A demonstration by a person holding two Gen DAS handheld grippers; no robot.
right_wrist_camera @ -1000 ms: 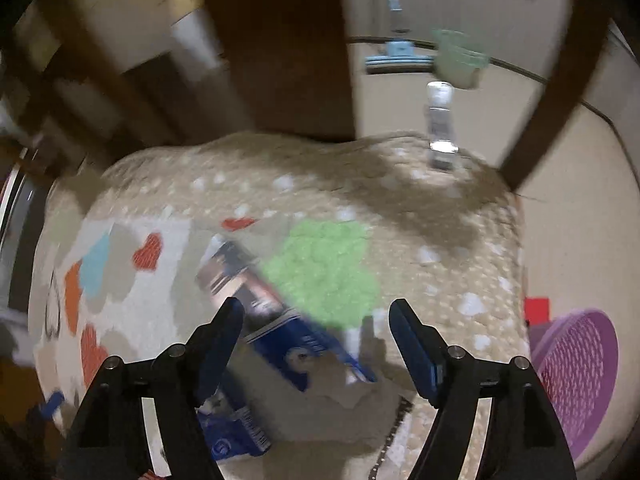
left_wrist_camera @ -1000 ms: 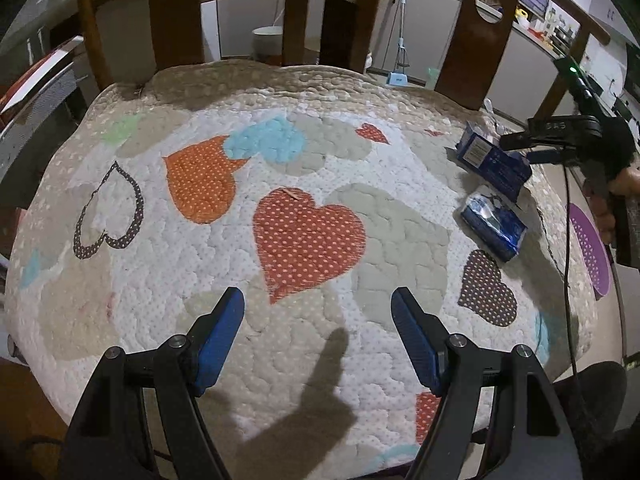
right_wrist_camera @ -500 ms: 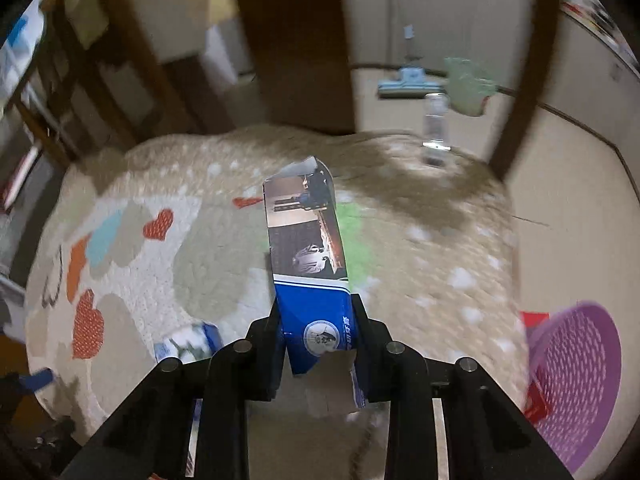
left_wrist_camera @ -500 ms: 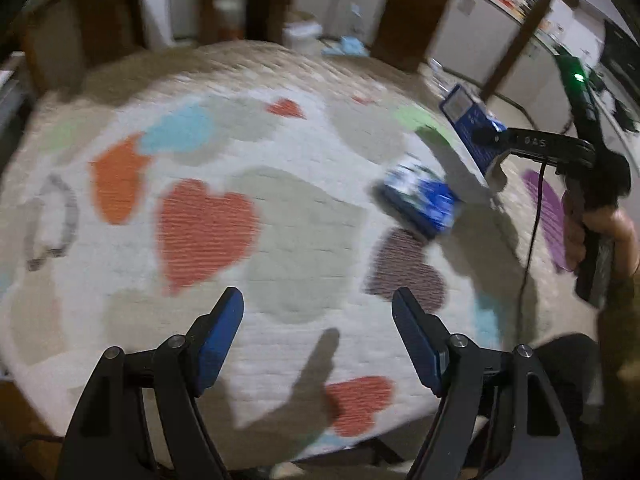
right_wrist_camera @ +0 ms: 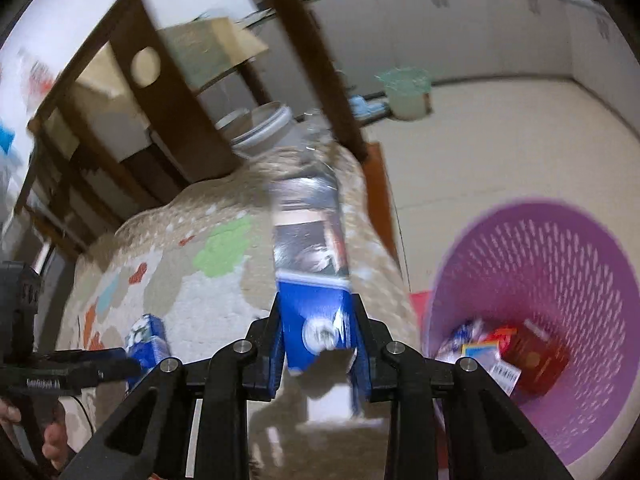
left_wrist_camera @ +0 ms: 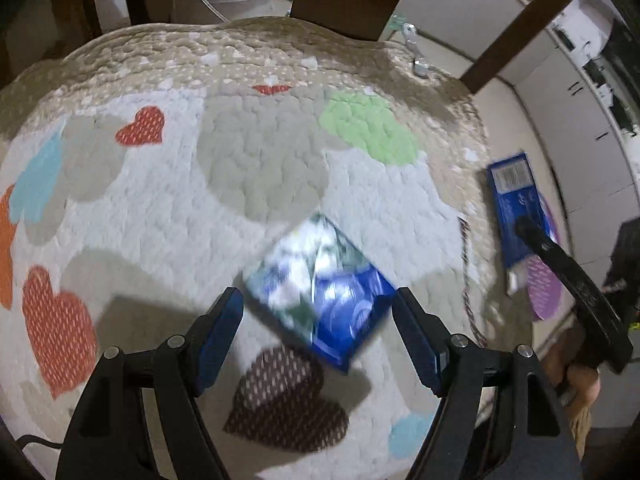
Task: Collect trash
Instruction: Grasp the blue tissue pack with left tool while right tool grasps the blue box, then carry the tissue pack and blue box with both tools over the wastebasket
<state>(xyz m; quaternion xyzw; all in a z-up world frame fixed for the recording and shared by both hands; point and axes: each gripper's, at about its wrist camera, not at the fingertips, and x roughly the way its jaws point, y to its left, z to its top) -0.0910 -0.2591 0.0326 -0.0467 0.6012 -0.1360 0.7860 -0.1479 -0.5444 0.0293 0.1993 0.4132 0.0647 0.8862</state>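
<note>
Trash in two pieces: flat blue cardboard carton (right_wrist_camera: 316,280) pinched at its lower end by right gripper (right_wrist_camera: 318,344), held out past the edge of the quilted heart-patterned counter cover (left_wrist_camera: 260,168), near but not yet over the purple perforated plastic basket (right_wrist_camera: 560,280) on the floor. Crumpled blue-and-white wrapper (left_wrist_camera: 320,284) lying on the cover, just ahead of left gripper (left_wrist_camera: 318,320), spread wide, fingers either side and not touching.

Likely troubles from here:
- Carton gripped only near one end, long part free; could swing or slip out and land beside the basket if let go too soon.
- Wrapper thin and flat on soft quilting; could slide away, or fabric could get caught along with it on closing.
- Heavy motion blur in both views; a hurried approach could miss.
</note>
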